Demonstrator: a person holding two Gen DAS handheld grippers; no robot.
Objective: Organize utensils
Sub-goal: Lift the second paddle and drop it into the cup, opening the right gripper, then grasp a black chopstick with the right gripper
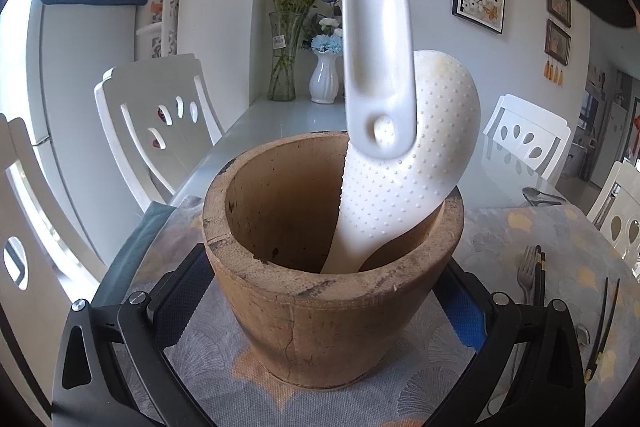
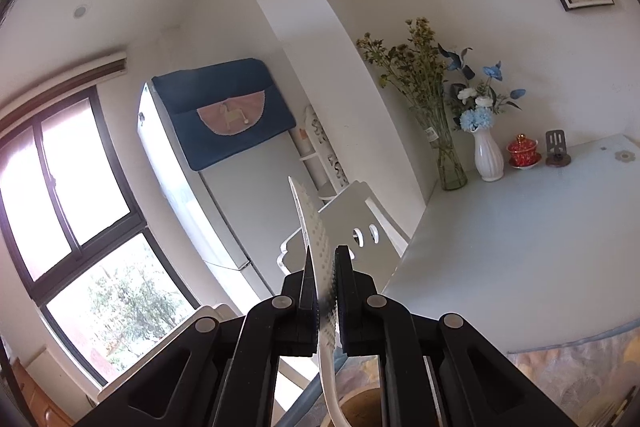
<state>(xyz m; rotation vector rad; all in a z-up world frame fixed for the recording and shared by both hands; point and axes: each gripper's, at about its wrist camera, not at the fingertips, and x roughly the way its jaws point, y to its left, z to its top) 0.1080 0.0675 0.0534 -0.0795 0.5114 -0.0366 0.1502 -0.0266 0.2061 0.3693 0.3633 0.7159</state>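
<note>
Two wrist views of one moment in sorting utensils into a wooden pot. The left gripper [image 1: 320,311] stands with its jaws spread to either side of the wooden pot [image 1: 332,267] on the patterned tablecloth [image 1: 560,239] of the table [image 2: 520,247]; whether the blue pads actually press on the pot wall cannot be told, but the placement reads as steadying the pot while utensils go in. One white rice paddle [image 1: 404,179] already rests inside, handle down and dimpled blade leaning on the rim at about 2 o'clock, as a tall utensil will in a deep vessel. A second white paddle [image 1: 376,39] hangs handle-down above the pot mouth. The right gripper [image 2: 323,291] is clamped tight on this paddle's dimpled blade, seen edge-on in the right wrist view, so that the handle points toward the opening; lowering it in looks like the step in hand. A fork [image 1: 526,275], dark chopsticks [image 1: 604,323] and a spoon [image 1: 540,195] lie on the cloth between 2 and 4 o'clock of the pot, probably awaiting their turn. Writing: a small sticker on the glass vase [image 1: 282,63] is too small to read; no brand is legible anywhere.
</note>
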